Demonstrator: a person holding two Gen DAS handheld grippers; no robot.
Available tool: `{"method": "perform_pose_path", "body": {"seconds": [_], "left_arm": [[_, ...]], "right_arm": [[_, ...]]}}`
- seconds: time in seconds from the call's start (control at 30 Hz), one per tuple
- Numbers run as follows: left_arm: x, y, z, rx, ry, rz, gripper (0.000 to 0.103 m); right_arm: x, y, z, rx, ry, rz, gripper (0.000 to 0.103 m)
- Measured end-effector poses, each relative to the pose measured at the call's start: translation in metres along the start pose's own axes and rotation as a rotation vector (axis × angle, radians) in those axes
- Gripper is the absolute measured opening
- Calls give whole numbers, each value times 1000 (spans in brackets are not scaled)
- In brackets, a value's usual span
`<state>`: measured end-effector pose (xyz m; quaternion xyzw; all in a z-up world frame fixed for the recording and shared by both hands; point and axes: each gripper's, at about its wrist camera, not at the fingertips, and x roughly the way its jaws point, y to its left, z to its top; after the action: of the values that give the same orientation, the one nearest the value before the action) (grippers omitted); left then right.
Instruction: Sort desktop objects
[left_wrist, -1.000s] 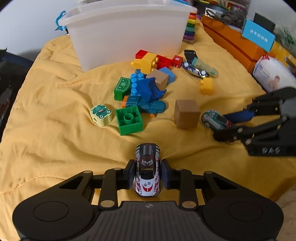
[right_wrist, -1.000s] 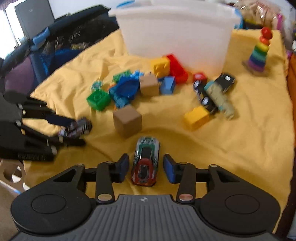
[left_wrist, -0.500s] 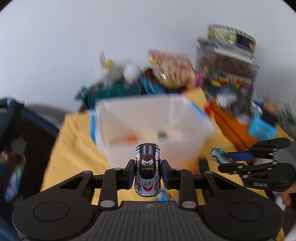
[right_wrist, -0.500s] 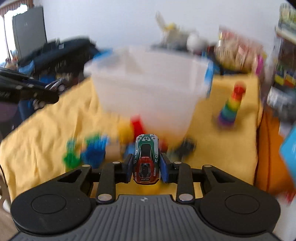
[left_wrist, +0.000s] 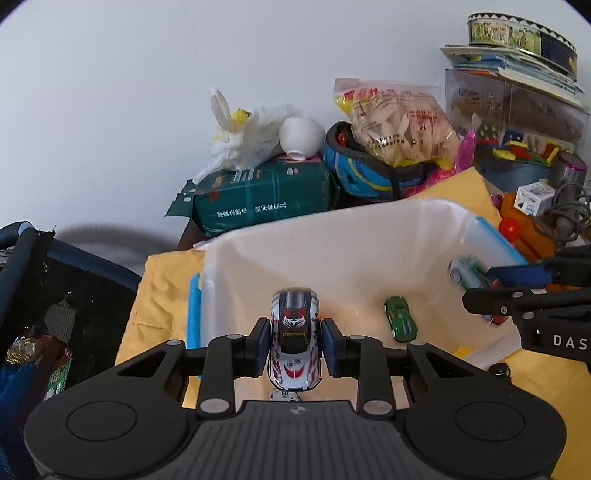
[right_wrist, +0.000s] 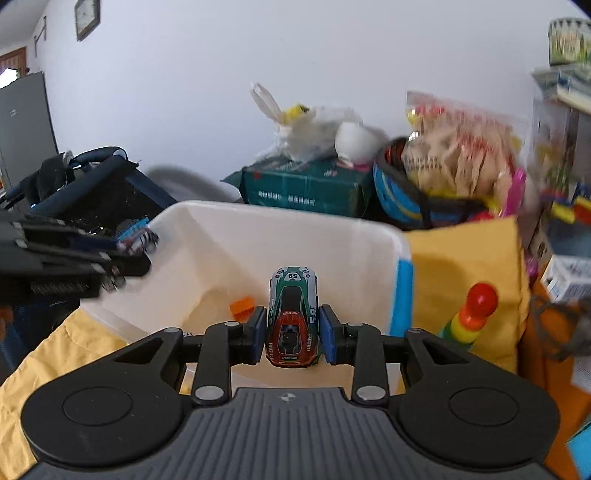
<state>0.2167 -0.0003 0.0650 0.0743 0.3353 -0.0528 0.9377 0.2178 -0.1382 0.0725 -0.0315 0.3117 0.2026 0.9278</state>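
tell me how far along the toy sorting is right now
Done: a small green car and an orange brick already lie in the white bin. In hand: the left gripper holds a white race car, the right gripper a green-and-red car, both over the bin. Left: releasing them.

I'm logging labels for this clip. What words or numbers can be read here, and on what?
"59", "RACING", "SPORT CAR": green and red toy car in the right gripper.
"DAS", cut off: right gripper body, left wrist view.
Dark green package, snack bag, round tin: print unreadable.
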Motion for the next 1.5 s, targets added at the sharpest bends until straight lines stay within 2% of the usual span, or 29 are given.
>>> {"method": "perform_pose_path", "body": {"seconds": [0.07, 0.13, 0.27, 0.33, 0.4, 0.5, 0.63, 0.7, 0.87, 1.17, 1.23, 1.37, 1.5], "left_arm": [[-5, 0, -2, -22, -3, -9, 44], [-19, -1, -5, -40, -36, -33, 45], [-54, -6, -23, -60, -100, -48, 64], [-70, -9, -42, -53, -112, -70, 66], [-76, -14, -65, -28, -78, -100, 66], [-74, -23, -105, -17, 31, -111, 66], [-68, -27, -157, -87, 175, -148, 66], [-70, -28, -171, -113, 196, -177, 66], [-74, -35, -167, -92, 173, -189, 66], [-78, -49, -169, -31, 180, -206, 66], [-80, -50, -166, -25, 173, -208, 66], [-80, -55, -154, 12, 142, -202, 66], [-76, -56, -142, 8, 123, -198, 66]], "right_arm": [[2, 1, -3, -1, 7, -8, 44], [-3, 1, -3, 6, -1, 13, 44], [-24, -5, -2, 22, -33, 27, 44], [-31, -12, -3, 45, -37, 48, 46], [-39, -20, -10, 78, -37, 59, 45], [-46, -25, -27, 91, -5, 63, 45], [-51, -15, -60, 13, 66, 42, 45], [-52, -4, -79, -39, 102, 34, 42], [-31, 24, -117, -196, 211, 0, 28], [-4, 25, -127, -251, 264, -80, 25], [-1, 22, -128, -257, 270, -85, 20], [-9, 16, -121, -192, 270, -31, 19], [-34, 4, -120, 11, 310, 150, 18]]}}
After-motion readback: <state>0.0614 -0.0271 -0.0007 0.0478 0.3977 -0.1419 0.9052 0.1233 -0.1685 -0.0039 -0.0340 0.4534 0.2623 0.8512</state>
